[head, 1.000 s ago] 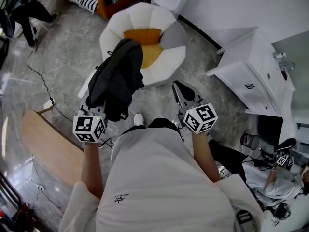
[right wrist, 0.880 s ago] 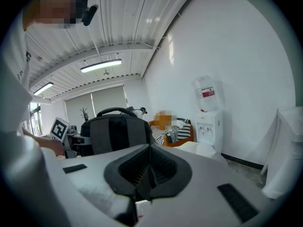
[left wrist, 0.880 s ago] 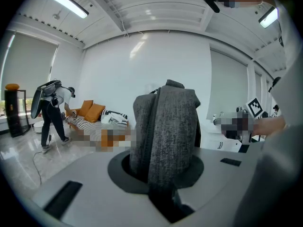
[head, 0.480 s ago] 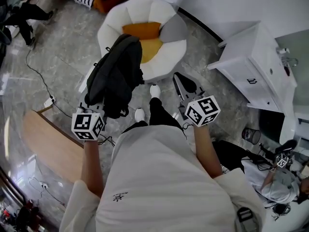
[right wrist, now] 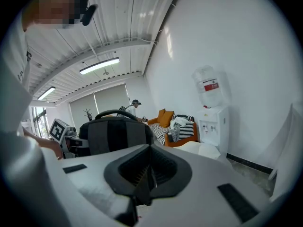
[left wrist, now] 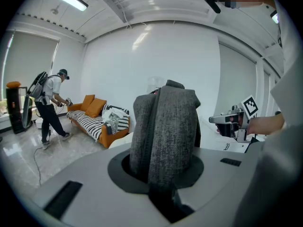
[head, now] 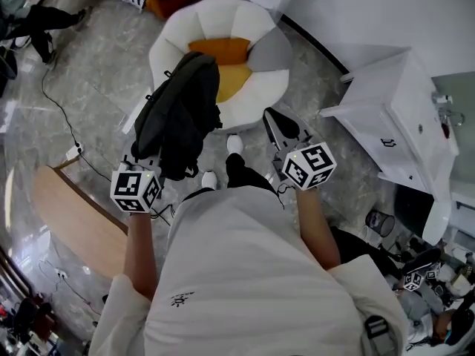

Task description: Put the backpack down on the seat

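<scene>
You've stepped closer: the backpack (head: 182, 113) now hangs just at the near edge of the seat (head: 260, 80), its strap clamped in your left claw (left wrist: 162, 183). Your right claw (right wrist: 147, 174) is closed, empty. Lowering looks near.

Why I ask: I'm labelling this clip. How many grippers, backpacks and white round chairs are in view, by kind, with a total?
grippers: 2, the left gripper and the right gripper
backpack: 1
white round chair: 1
Total: 4
</scene>
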### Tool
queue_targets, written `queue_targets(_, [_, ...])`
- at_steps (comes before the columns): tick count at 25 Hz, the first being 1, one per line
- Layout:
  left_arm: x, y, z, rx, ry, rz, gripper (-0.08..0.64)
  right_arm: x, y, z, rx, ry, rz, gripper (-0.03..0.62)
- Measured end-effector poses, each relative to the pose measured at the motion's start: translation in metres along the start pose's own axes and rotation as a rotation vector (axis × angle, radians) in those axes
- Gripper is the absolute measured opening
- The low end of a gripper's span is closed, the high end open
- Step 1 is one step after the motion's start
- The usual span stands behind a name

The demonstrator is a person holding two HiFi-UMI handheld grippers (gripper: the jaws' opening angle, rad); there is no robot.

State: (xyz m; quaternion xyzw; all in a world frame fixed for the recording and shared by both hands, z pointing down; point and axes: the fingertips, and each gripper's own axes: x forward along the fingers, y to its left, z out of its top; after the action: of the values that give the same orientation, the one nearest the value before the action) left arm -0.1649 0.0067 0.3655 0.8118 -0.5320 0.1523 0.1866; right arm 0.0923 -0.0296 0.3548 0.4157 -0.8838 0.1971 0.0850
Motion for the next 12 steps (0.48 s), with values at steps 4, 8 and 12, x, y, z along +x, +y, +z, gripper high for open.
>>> queue_targets(4, [0.025, 0.0, 0.014, -0.017, -0.007, 0.016, 0.075, 0.027, -0.026, 0.008, -0.013, 0.018, 0.037, 0.023])
queue_targets(8, [0.052, -0.001, 0.028, -0.019, -0.003, 0.035, 0.075, 0.051, -0.048, 0.016, -0.023, 0.036, 0.08, 0.023])
queue_targets(12, [0.085, -0.003, 0.038, -0.019, 0.011, 0.051, 0.075, 0.076, -0.069, 0.019, -0.024, 0.061, 0.134, 0.023])
